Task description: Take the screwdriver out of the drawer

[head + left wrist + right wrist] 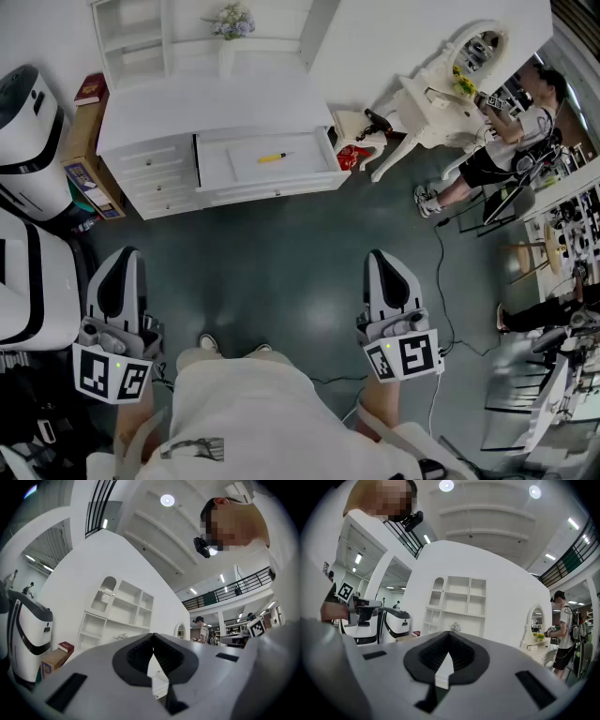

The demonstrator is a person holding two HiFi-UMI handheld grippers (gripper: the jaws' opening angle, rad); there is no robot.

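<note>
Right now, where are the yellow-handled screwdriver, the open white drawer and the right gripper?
yellow-handled screwdriver [272, 157], head view, on its yellow handle.
open white drawer [309, 162], head view, on its bare floor.
right gripper [379, 256], head view, at its closed jaw tips.

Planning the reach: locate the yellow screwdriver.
Head view, upper centre: the yellow screwdriver lies in the open white drawer, right of the closed drawers.
</note>
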